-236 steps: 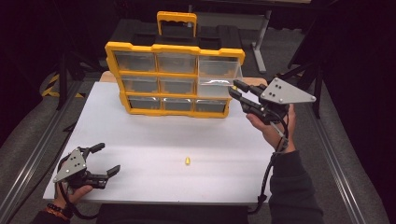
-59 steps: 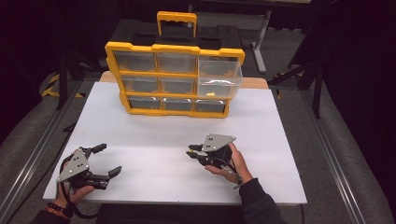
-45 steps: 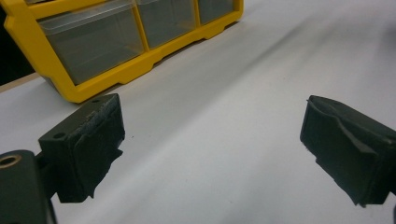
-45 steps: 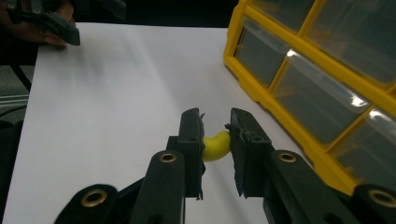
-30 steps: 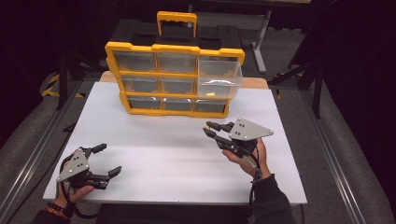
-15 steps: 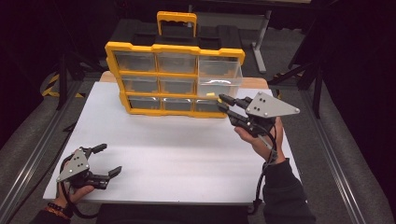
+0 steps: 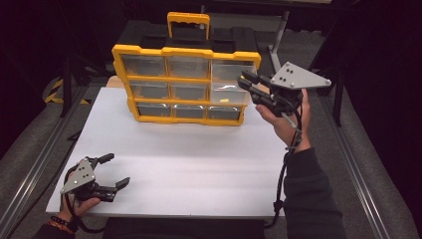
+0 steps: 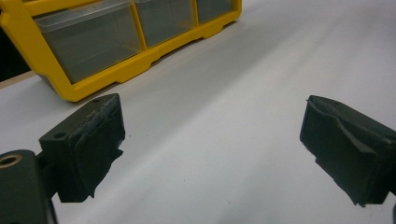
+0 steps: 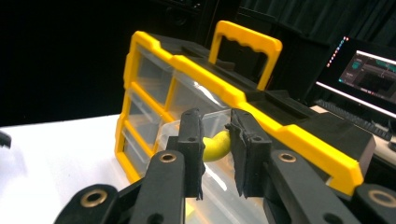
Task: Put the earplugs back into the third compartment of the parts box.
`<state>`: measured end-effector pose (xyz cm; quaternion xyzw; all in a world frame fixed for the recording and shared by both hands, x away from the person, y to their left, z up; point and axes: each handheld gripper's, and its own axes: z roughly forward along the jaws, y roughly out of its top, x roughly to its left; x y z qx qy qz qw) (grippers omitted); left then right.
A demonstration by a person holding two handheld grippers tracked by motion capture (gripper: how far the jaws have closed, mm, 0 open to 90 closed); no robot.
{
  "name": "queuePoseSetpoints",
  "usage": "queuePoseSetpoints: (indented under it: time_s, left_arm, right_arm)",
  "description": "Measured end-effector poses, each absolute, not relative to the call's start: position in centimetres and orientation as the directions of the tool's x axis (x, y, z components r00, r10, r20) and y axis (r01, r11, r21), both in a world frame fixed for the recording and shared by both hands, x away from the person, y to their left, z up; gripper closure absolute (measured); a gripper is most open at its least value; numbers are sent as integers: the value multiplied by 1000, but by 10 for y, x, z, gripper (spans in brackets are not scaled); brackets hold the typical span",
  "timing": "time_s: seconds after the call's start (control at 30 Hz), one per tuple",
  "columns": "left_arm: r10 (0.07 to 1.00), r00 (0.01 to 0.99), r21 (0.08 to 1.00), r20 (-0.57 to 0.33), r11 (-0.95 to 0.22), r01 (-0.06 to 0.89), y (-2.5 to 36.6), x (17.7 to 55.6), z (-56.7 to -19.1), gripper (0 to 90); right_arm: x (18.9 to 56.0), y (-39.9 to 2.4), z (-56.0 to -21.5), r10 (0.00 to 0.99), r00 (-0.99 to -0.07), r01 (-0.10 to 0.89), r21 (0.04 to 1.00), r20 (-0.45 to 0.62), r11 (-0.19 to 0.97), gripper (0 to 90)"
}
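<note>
A yellow organizer [image 7: 184, 84] with clear drawers stands at the back of the white table [image 7: 189, 154]. Its right middle drawer [image 7: 230, 92] is pulled out, and a small yellow piece [image 7: 224, 101] lies inside. My right gripper [image 7: 247, 79] is raised beside that drawer, at its upper right edge. In the right gripper view the right gripper [image 9: 215, 128] is shut on a small curved yellow piece [image 9: 215, 146], with the organizer [image 9: 289, 135] just beyond. My left gripper [image 7: 115, 170] rests at the table's front left corner, open with nothing between its fingers [image 8: 88, 144].
The organizer's yellow carry handle [image 7: 188, 20] rises from its black top. A lit monitor [image 9: 369, 74] stands behind it at the right. Bare white tabletop [image 8: 224, 93] stretches between the left gripper and the organizer's bottom row [image 8: 93, 84].
My right gripper has risen from the table's middle and moved toward the pulled-out drawer, still shut on the yellow piece. The left gripper has stayed put.
</note>
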<state>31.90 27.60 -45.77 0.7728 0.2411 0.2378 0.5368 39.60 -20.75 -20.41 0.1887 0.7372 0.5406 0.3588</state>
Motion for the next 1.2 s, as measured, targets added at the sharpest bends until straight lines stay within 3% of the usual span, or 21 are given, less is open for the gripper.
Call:
queuePoseSetpoints:
  time_s: [0.57, 1.2]
  left_arm:
    - [626, 772, 945, 110, -307, 114, 276, 319, -458, 76]
    - [618, 778, 940, 114, -320, 117, 276, 319, -458, 76]
  right_arm:
    - [441, -203, -205, 741, -605, -2, 931, -292, 365, 733]
    - [455, -200, -216, 768, -580, 57, 927, -273, 372, 694]
